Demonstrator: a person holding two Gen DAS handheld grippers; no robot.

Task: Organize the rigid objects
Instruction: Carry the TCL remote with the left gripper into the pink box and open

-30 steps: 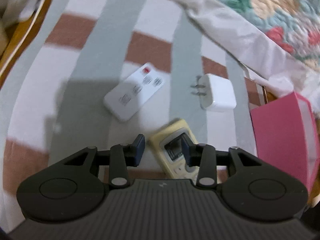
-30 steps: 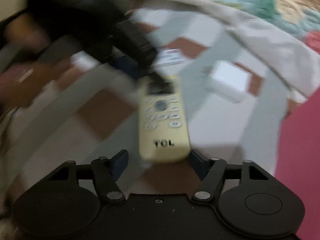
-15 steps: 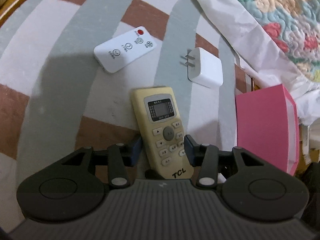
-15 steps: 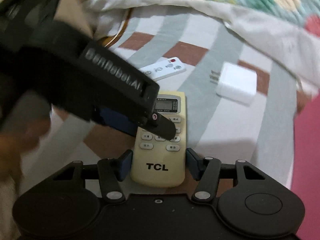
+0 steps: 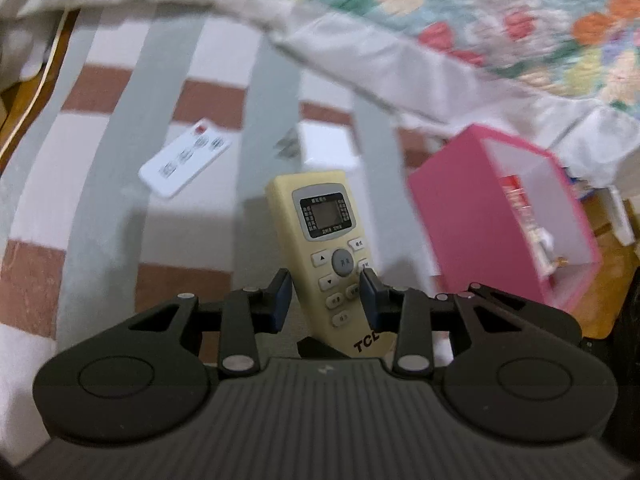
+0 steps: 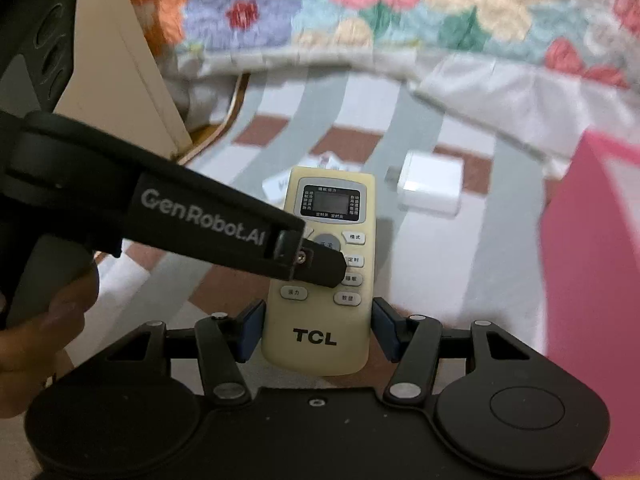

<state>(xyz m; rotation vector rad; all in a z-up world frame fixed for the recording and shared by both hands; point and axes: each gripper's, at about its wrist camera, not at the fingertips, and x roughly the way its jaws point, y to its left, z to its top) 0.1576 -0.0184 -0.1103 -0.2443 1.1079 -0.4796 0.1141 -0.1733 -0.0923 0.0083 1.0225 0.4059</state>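
A yellow TCL remote [image 6: 320, 340] hangs above the striped sheet [image 6: 404, 264], and my right gripper [image 6: 318, 332] is shut across its lower end. My left gripper [image 5: 325, 300] reaches in from the left. Its jaws are closing with the yellow remote [image 5: 320, 240] between them. The right-hand pad touches the remote's edge, and a gap shows at the left-hand pad. In the right wrist view one left finger [image 6: 316, 264] crosses the remote's buttons. A white remote [image 5: 186, 158] and a white charger [image 5: 328, 148] lie on the sheet beyond.
A pink box [image 5: 480, 220] stands open to the right of the remotes, with small items inside. A floral quilt [image 5: 440, 20] is bunched along the far side. A hand [image 6: 40, 320] holds the left gripper's handle. A wooden bed edge [image 5: 24, 112] runs at the far left.
The yellow remote has come up off the sheet in the right gripper. The left gripper's jaws have narrowed around the remote. The left view has swung to show more of the pink box.
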